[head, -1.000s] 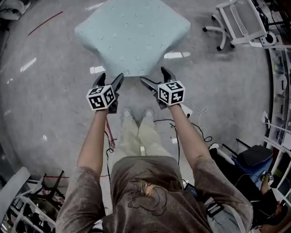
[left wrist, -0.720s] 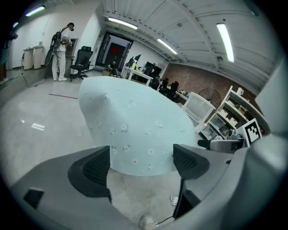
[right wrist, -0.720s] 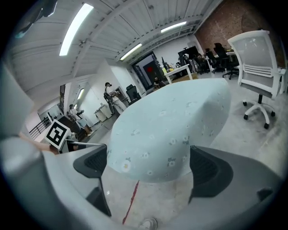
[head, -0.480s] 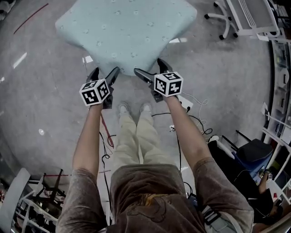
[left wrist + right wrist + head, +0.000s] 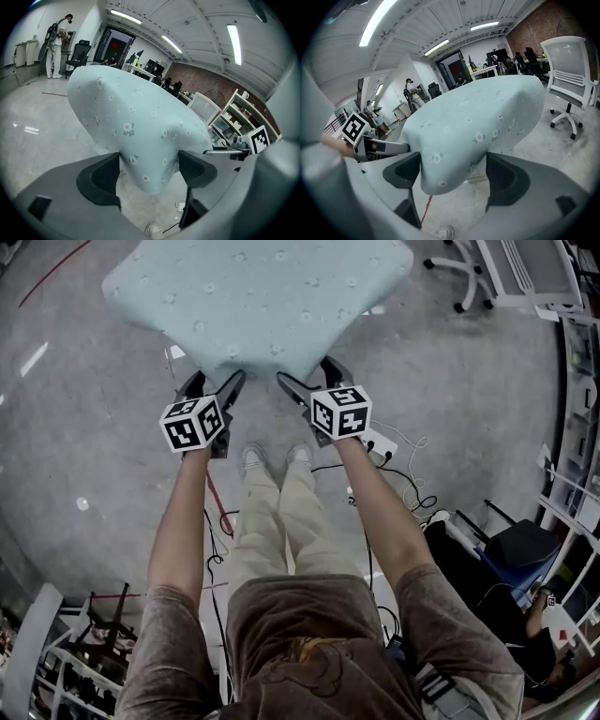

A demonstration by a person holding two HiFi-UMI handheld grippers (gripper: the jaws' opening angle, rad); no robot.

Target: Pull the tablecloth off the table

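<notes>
My left gripper point(image 5: 214, 382) hovers at the near edge of the cloth point(image 5: 262, 292); its fingers point(image 5: 101, 178) are spread as wide as they go and hold nothing; the cloth's near corner shows between them, with neither pad pressing on it. The cloth is pale blue with small flowers; it lies draped over the desk and hides it wholly; its corners hang down toward the grey floor point(image 5: 94, 446). My right gripper point(image 5: 305, 373) sits just beside the left one, at the same near edge; its fingers point(image 5: 508, 180) are closing, with the near corner of the cloth between them but not pinched. Further right, a white chair point(image 5: 516, 273) stands well apart from the desk.
</notes>
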